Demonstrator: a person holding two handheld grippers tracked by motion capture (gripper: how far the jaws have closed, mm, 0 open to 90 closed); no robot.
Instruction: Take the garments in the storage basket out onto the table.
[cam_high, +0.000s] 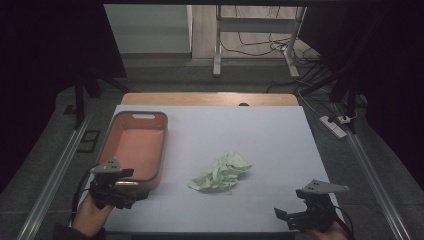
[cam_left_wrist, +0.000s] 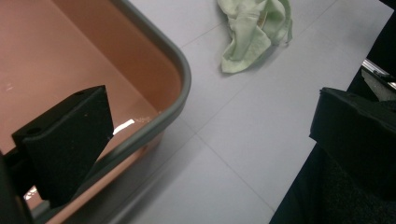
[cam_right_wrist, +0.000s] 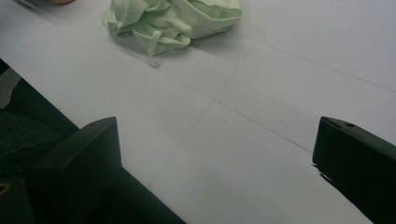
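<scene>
The left gripper (cam_high: 131, 192) is hovering with jaws spread over the near corner of the tub (cam_high: 161, 150). The right gripper (cam_high: 286, 216), jaws spread too, is pointing toward the green cloth (cam_high: 222, 173) lying crumpled mid-table.

Your left gripper (cam_high: 131, 194) is black and blocky, with a grey three-cornered plate on top and a black cable looping off its outer side. Your right gripper (cam_high: 286, 218) is the same build: black body, grey plate with small dark holes. In both gripper views the jaws are matte black slabs with small screw holes. A dark sleeve edge shows at your left wrist.
</scene>
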